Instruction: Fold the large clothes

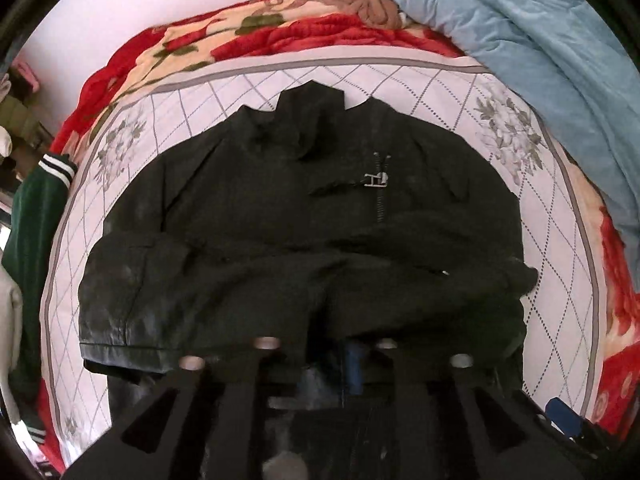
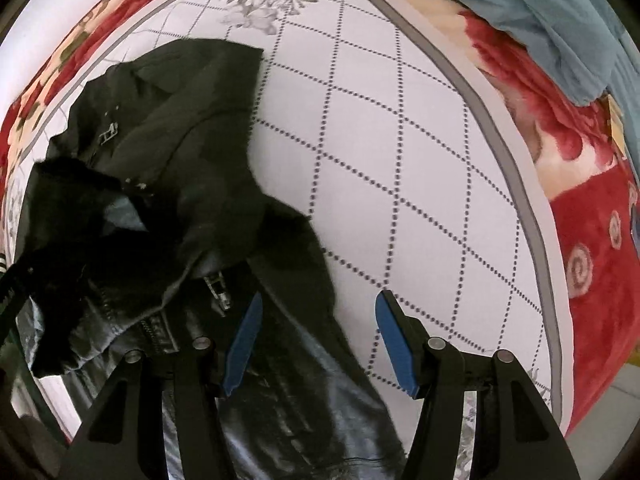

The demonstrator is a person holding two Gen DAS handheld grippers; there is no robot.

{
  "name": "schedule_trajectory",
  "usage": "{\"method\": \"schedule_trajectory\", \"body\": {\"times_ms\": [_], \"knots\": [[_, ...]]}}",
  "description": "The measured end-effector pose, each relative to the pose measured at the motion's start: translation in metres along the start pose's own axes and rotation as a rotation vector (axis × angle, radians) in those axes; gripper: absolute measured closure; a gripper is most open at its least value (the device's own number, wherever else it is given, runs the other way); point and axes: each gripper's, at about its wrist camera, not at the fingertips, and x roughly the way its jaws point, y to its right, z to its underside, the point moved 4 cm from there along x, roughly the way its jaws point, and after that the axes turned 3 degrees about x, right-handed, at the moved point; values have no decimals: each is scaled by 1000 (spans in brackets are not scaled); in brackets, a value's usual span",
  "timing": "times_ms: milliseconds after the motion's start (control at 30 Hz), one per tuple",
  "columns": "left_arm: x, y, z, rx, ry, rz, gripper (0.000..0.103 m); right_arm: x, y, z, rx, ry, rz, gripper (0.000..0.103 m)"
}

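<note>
A black leather jacket (image 1: 304,216) lies front up on a white quilted sheet (image 1: 448,92), collar far, sleeves folded across its body. My left gripper (image 1: 340,364) is at the jacket's near hem; its blue pads are close together with dark jacket fabric between them. In the right wrist view the jacket (image 2: 168,208) lies to the left, bunched, zipper showing. My right gripper (image 2: 318,344) is open with blue pads (image 2: 394,344) wide apart, over the jacket's right edge and the sheet, holding nothing.
A red floral blanket (image 1: 288,32) borders the sheet at the far side and right. A light blue duvet (image 1: 532,40) is heaped at the far right. A green garment with striped cuff (image 1: 36,208) lies at the left edge.
</note>
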Motion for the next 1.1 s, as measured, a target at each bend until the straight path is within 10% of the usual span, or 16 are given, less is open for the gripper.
{"method": "schedule_trajectory", "body": {"times_ms": [133,700,1100], "knots": [[2,-6,0,-3,-24,-17,10,-1,1,-5,-4,0,-19,42],[-20,-110,42,-229,-151,-38,3,-30,-76,-25,29,27,-387,42],[12,-130,74,-222,-244,-109,3,44,-152,11,58,-435,-656,42]]}}
